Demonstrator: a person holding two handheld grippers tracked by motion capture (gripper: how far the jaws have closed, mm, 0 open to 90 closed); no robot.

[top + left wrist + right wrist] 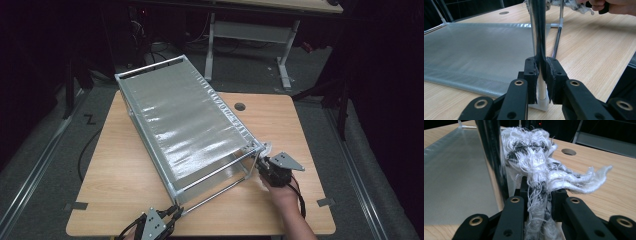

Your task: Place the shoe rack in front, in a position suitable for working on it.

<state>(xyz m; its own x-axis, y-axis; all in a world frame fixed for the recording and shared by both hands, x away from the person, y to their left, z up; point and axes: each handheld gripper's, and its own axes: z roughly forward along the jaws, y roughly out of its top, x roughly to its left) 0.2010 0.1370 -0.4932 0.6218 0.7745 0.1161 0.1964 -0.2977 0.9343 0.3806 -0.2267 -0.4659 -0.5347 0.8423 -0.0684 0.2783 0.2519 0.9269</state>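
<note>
A metal-tube rack [172,189] with a silvery mesh sheet [180,117] stretched over it lies slanted across the wooden table [120,165]. My left gripper [175,211] is at the rack's near-left corner. In the left gripper view it [541,67] is shut on the upright chrome post [537,30]. My right gripper [262,165] is at the near-right corner, held by a hand [285,192]. In the right gripper view it [539,190] is shut on a frayed white-and-grey fabric end [536,157] beside a dark post [491,157].
A round cable hole [240,106] sits in the table behind the rack. Tape tabs [76,205] mark the table's front corners. Another desk frame [250,35] stands on the floor beyond. Bare wood lies to the left and right of the rack.
</note>
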